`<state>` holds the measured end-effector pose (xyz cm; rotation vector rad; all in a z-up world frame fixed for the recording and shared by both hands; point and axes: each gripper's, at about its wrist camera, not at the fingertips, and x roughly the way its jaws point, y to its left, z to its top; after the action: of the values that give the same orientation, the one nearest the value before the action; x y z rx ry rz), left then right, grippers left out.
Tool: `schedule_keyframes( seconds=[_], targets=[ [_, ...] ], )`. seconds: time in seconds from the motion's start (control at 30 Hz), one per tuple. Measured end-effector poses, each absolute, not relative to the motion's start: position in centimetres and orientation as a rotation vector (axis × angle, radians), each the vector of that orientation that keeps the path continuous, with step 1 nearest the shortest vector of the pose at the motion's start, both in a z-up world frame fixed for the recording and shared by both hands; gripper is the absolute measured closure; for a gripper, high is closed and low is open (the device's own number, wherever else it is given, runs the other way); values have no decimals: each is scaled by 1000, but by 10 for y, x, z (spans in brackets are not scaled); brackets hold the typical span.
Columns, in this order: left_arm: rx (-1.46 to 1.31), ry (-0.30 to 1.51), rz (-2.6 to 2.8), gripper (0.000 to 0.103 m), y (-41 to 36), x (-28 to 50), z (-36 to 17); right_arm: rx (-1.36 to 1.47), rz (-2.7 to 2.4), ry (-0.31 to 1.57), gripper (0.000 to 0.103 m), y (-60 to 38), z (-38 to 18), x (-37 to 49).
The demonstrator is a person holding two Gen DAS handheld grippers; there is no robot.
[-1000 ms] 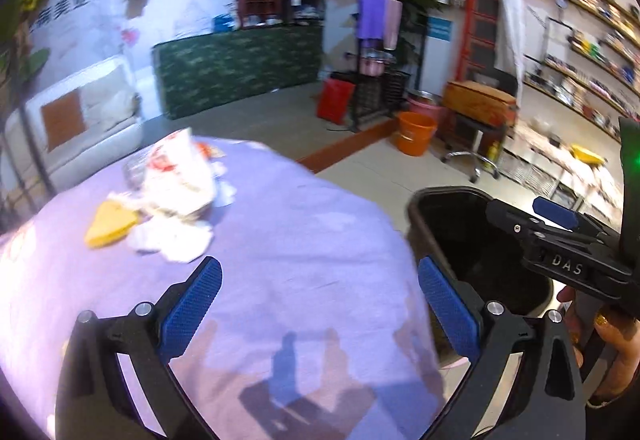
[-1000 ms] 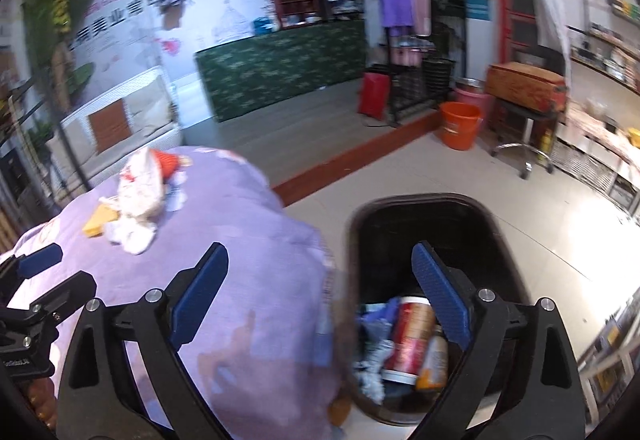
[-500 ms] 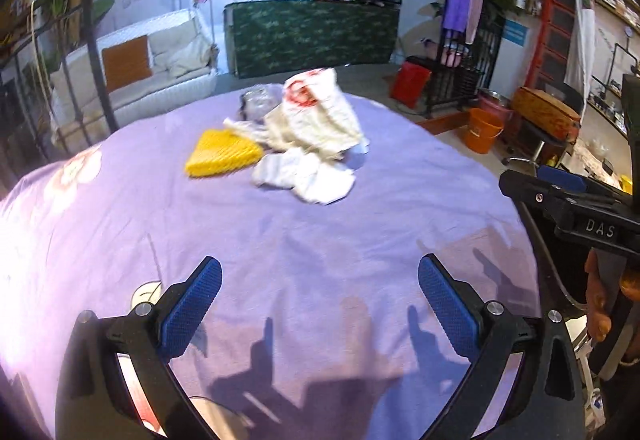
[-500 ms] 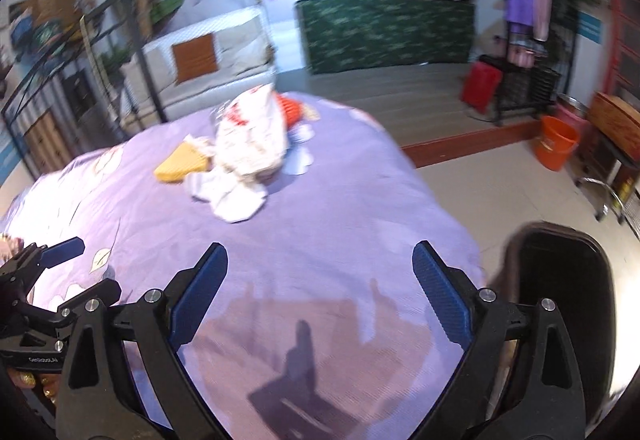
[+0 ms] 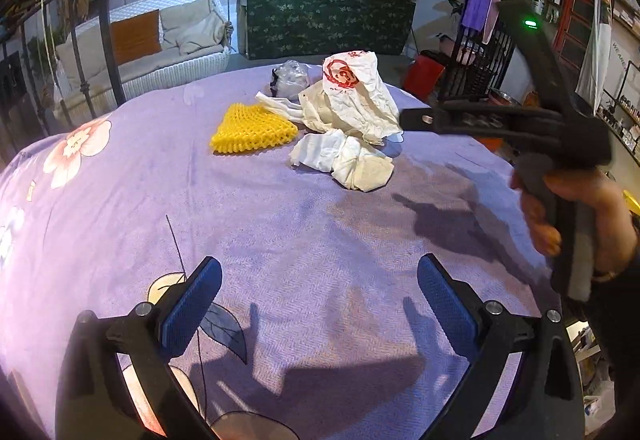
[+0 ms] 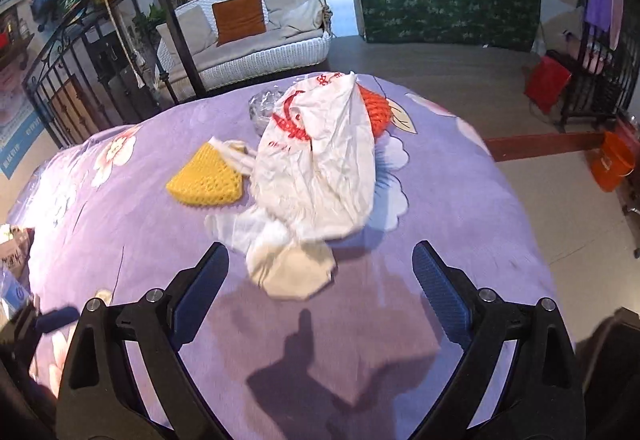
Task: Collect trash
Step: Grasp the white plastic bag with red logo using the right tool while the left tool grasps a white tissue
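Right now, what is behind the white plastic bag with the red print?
Behind the white plastic bag, an orange foam net and a crumpled clear wrapper poke out. The bag covers their near parts.

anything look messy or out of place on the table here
Yes: a heap of litter sits mid-table on the purple cloth. A crumpled white bag with red print slumps over wadded tissue, beside yellow foam netting, orange netting and a clear wrapper. Nothing looks spilled.
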<state>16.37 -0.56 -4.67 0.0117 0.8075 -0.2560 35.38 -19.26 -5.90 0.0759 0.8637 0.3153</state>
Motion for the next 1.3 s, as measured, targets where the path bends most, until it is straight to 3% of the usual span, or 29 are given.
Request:
schedule_keyframes(
  seconds=[0.13,0.17,0.23,0.3,0.37,0.4,0.5,0.73,0.93,1.1,1.2,1.3],
  targets=[
    [-2,820,-267,7,-3,172,-49,78,297,898,14,-189,-74,397],
    [-6,824,-269,7,-2,174,-50,78,286,909,19,-190,-79,407],
    [-7,828,-271,7,0,178,-51,108,295,942,32,-193,-88,423],
    [-7,831,-269,7,2,181,-53,163,322,971,54,-195,-95,432],
    [-13,835,-270,7,3,185,-54,213,346,982,65,-198,-96,432],
    [-17,837,-271,7,4,186,-54,227,339,975,87,-199,-95,430],
    [-33,853,-275,7,7,191,-58,232,355,949,93,-200,-85,419],
    [5,853,-295,9,4,210,-56,178,332,803,94,-205,-40,373],
    [27,867,-314,18,3,241,-55,156,294,712,94,-218,-8,337],
    [20,891,-374,20,-10,269,-59,178,277,687,94,-233,-1,316],
    [77,898,-367,30,-23,286,-65,181,260,678,94,-239,0,303],
    [104,916,-366,33,-32,304,-71,207,258,683,94,-247,0,293]
  ],
)
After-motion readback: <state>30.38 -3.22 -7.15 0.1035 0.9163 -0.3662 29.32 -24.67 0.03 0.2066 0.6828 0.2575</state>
